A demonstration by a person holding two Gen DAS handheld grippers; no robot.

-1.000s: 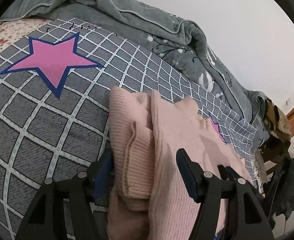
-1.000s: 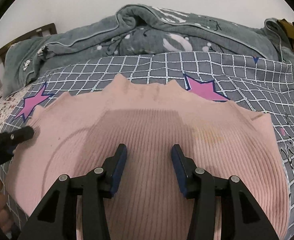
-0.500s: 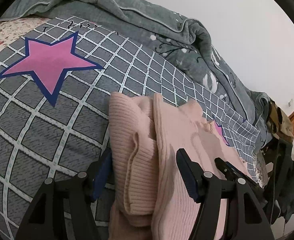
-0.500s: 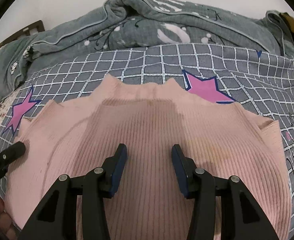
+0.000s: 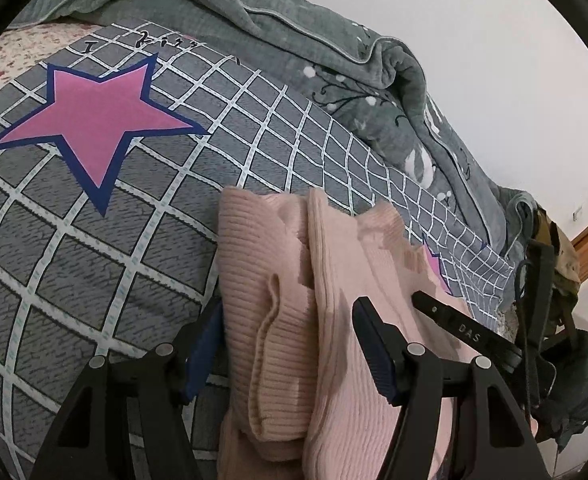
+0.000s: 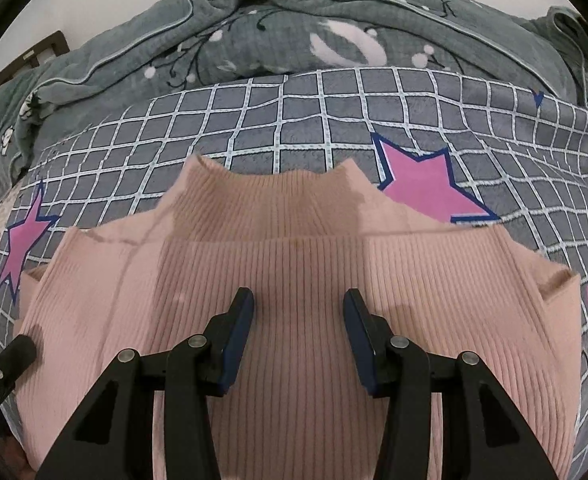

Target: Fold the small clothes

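Observation:
A pink ribbed knit sweater (image 6: 294,272) lies on the grey checked bedspread (image 6: 294,112), collar pointing away, sleeves folded in. My right gripper (image 6: 298,304) is open, its jaws low over the sweater's middle with nothing between them. My left gripper (image 5: 289,316) is open at the sweater's left side (image 5: 265,280), its jaws either side of the folded sleeve edge without closing on it. A finger of the right gripper shows in the left wrist view (image 5: 462,328), and the left gripper's tip shows in the right wrist view (image 6: 9,356).
A rumpled grey-green quilt (image 6: 334,28) lies along the wall behind the sweater. Pink stars (image 5: 93,116) mark the bedspread. Dark clothes hang on a chair (image 5: 554,320) past the bed's right end. A wooden headboard (image 6: 45,48) is at the far left.
Both grippers have moved forward and lower over the sweater. Both stay open. The sweater has not moved.

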